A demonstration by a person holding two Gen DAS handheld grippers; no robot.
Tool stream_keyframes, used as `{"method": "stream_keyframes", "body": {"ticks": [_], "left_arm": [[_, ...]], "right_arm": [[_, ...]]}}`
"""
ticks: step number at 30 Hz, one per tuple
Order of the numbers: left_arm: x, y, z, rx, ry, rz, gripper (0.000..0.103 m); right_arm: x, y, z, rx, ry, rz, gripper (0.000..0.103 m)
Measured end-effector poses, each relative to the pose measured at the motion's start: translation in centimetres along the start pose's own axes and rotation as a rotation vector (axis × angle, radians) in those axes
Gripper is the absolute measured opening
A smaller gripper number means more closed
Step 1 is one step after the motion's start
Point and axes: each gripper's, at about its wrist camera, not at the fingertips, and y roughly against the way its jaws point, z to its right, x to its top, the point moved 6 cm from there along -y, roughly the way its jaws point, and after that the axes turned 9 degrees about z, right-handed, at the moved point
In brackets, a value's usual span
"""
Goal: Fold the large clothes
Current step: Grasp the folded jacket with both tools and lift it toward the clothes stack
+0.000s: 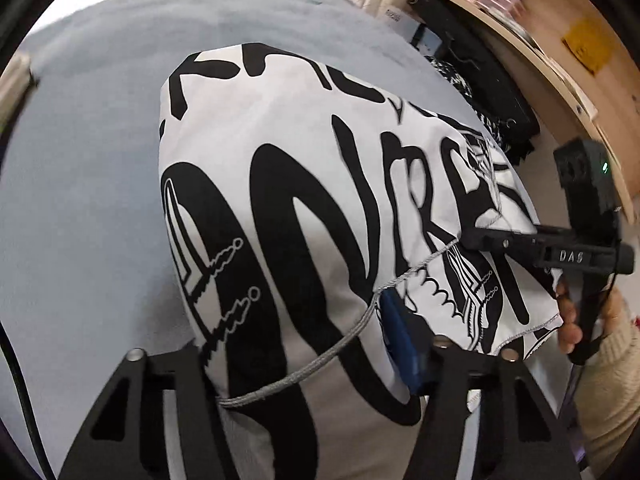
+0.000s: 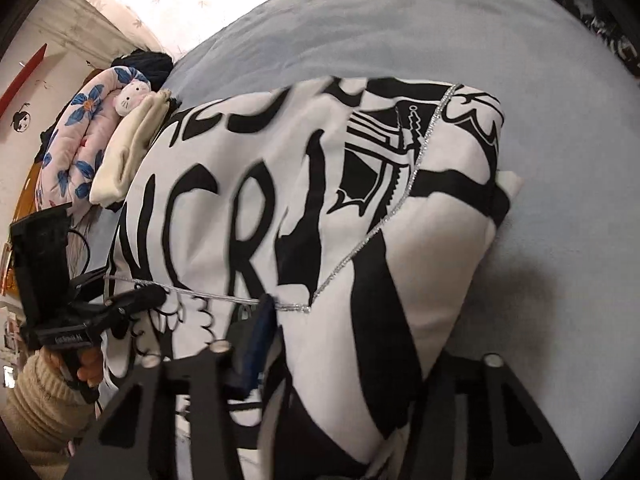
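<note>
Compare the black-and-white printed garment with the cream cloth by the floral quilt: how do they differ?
The printed garment carries bold black lettering on white; the cream cloth is plain. The garment looks far larger and lies mid-bed; the cream cloth sits at the bed's edge against the pink floral quilt. The garment shows a silvery hem; the cream cloth shows none. Both are fabric lying on the blue-grey bed.

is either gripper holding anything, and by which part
The right gripper appears to pinch the black-and-white garment at its grey stitched hem. The left gripper lies at that hem, but whether it grips cannot be told.
</note>
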Motion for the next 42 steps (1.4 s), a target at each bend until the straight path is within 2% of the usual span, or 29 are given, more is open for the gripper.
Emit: {"method": "stream_keyframes", "body": {"ticks": [3, 7, 13, 17, 21, 26, 29, 32, 37, 40, 42], "left_arm": [[-0.1, 2.0, 1.2, 0.031, -0.036, 0.016, 0.051], [-0.5, 5.9, 0.9, 0.047, -0.052, 0.031, 0.050], [-2.5, 13.0, -2.1, 0.066, -0.045, 0.050, 0.050], [-4.2, 18.3, -5.4, 0.092, -0.024, 0.054, 0.050], [-6.6, 24.0, -11.1, 0.122, 0.016, 0.060, 0.051], [-7.1, 29.6, -18.4, 0.182, 0.052, 0.085, 0.051], [-5.5, 32.6, -23.0, 0.236, 0.042, 0.109, 0.051], [-2.3, 35.0, -27.7, 0.281, 0.037, 0.127, 0.051], [5.7, 37.4, -36.0, 0.344, 0.024, 0.182, 0.051], [10.6, 37.1, -41.5, 0.379, 0.008, 0.208, 0.051], [13.8, 35.6, -45.1, 0.394, 0.008, 0.213, 0.051]], "right_arm": [[-0.3, 1.4, -2.0, -0.029, -0.001, 0.015, 0.033], [-1.6, 2.8, -5.3, -0.044, 0.003, 0.012, 0.032], [-2.6, 4.4, -11.9, -0.017, -0.014, 0.030, 0.032], [-3.1, 4.0, -17.7, 0.007, 0.021, 0.018, 0.032], [-3.9, 2.3, -24.1, 0.050, 0.063, -0.009, 0.032], [-3.4, -0.7, -33.4, 0.111, 0.140, -0.030, 0.032], [-1.6, -2.6, -39.2, 0.145, 0.171, -0.021, 0.032], [2.1, -5.1, -45.4, 0.181, 0.185, 0.006, 0.032], [9.6, -9.7, -54.2, 0.218, 0.188, 0.096, 0.032], [15.0, -13.8, -54.8, 0.229, 0.178, 0.142, 0.032], [18.3, -17.1, -54.6, 0.245, 0.144, 0.157, 0.032]]}}
